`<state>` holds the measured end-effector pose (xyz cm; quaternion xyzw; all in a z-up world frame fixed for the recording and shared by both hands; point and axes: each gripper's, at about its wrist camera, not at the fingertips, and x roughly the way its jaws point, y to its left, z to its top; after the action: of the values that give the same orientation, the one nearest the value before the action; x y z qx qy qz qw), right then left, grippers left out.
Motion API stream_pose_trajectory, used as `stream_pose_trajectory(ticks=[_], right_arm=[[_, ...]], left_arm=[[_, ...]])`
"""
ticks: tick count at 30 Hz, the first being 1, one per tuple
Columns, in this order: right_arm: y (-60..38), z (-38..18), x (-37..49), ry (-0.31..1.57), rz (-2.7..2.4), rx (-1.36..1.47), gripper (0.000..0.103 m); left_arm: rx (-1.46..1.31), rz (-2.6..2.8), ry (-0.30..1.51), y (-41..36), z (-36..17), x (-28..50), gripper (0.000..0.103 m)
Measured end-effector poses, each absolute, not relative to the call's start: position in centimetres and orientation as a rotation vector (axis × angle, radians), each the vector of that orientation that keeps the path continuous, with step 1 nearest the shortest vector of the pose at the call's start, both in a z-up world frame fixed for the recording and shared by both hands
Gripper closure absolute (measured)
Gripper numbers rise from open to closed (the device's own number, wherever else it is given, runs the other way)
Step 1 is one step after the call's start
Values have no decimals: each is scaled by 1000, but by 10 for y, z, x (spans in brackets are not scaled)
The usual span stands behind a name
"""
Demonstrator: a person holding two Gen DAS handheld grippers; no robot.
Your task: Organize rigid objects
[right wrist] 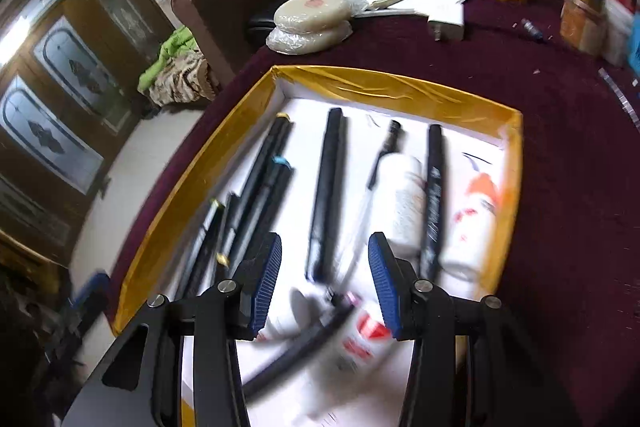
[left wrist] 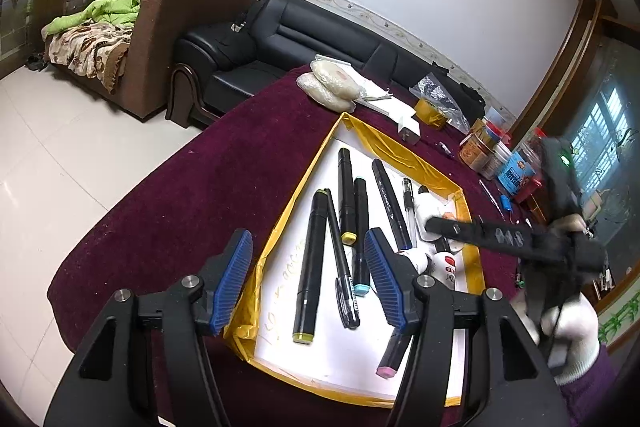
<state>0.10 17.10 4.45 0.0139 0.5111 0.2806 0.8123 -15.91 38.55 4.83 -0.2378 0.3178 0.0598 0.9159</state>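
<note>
On the maroon table [right wrist: 560, 187], the black marker [right wrist: 326, 195] lies lengthwise toward 12 o'clock between the right gripper [right wrist: 325, 281]'s spread, empty jaws; the left gripper [left wrist: 308, 277] is also agape.

The left gripper [left wrist: 308, 277] hangs over the near edge of a shallow yellow-rimmed tray [left wrist: 404, 151] on the maroon tabletop [left wrist: 180, 195], its blue-padded jaws spread wide with nothing between them. Black markers [left wrist: 310, 267] and a pen [left wrist: 408, 205] lie side by side in the tray, with white bottles [left wrist: 446, 265] at its right end. The right gripper [left wrist: 432, 225], held in a white-gloved hand [left wrist: 568, 331], reaches in above those bottles.
</note>
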Motion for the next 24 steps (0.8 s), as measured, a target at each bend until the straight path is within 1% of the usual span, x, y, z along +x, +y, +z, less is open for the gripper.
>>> stream_pose_trajectory(ticks=[6,10,14,17,19,21,22,23,24], right_arm=[[165,49,-41,1050,668,-35,62],[191,38,-40,1086,767,-56,60],[194,41,-32,1054,831,27,60],[180,52,-35,993,804,24,60],[166,58,-40,958,774,21,60],[153,63,-46,933,753,40,60],[141,65,-51,913,735,56,60],[133,66,-54,898,723,65,60],[124,68,-59,874,706,77,60]], left_arm=[[-488,121,660,379,46,-156,45],[-466,120,661,372,50,-159,45],[-438,145,653,371,56,-164,44],[-425,178,599,368,68,-170,44],[-368,246,502,359,83,-181,42],[-264,341,351,340,104,-201,27],[-221,375,254,327,114,-214,12],[-195,383,175,317,122,-225,3],[-173,374,100,307,129,-234,0]])
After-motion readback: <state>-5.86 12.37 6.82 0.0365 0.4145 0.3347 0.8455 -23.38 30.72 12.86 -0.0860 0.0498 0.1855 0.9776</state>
